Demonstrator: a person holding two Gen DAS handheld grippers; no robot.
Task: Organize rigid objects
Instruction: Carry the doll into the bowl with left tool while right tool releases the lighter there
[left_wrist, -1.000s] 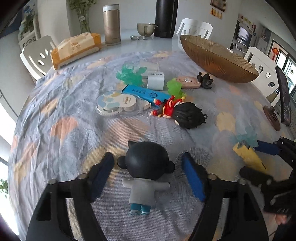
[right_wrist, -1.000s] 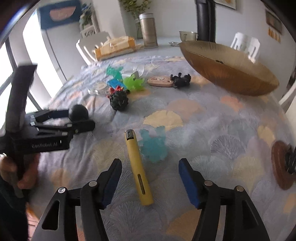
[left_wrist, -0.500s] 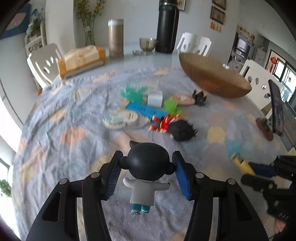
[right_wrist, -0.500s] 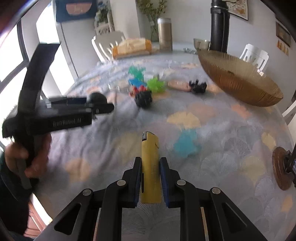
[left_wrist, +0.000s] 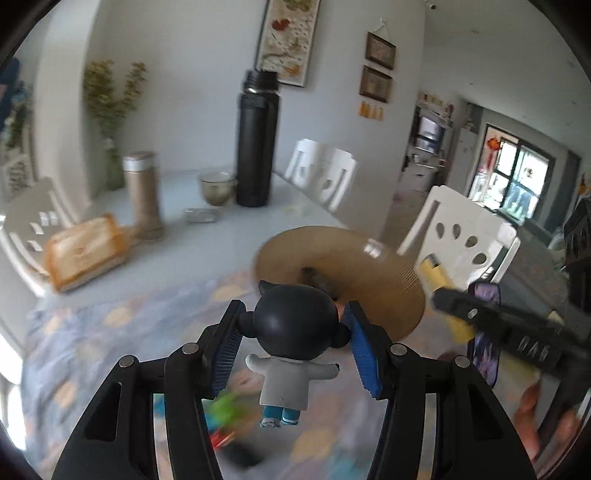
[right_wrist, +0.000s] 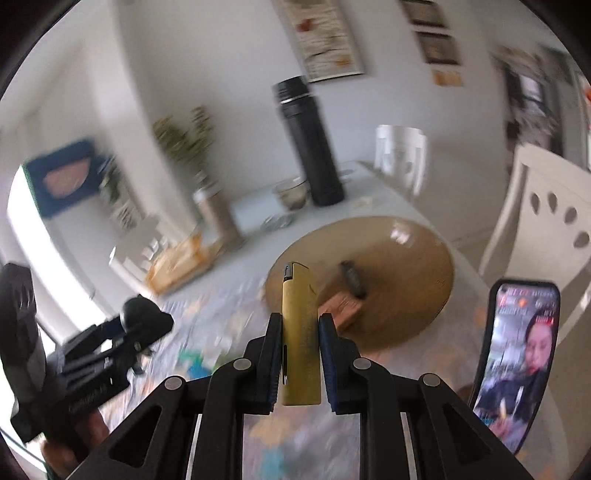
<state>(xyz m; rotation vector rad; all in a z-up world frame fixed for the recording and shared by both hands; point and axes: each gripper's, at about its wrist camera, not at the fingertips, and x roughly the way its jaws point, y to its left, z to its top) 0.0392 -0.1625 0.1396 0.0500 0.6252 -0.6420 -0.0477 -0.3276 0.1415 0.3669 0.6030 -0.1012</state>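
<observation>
My left gripper is shut on a small figure with a big black head, grey shirt and teal legs; it hangs above the table, just short of the golden bowl. My right gripper is shut on a yellow lighter, which stands upright between the pads in front of the same bowl. A dark object and a brownish block lie in the bowl. The left wrist view has the lighter at the right; the right wrist view has the left gripper at the left.
A black flask, a gold tumbler, a small metal bowl and a tissue pack stand at the table's far side. White chairs ring the table. A phone stands upright at the right. Blurred toys lie below.
Both grippers closed, the left on the figure and the right on the lighter, then rose off the patterned cloth and swung toward the golden bowl.
</observation>
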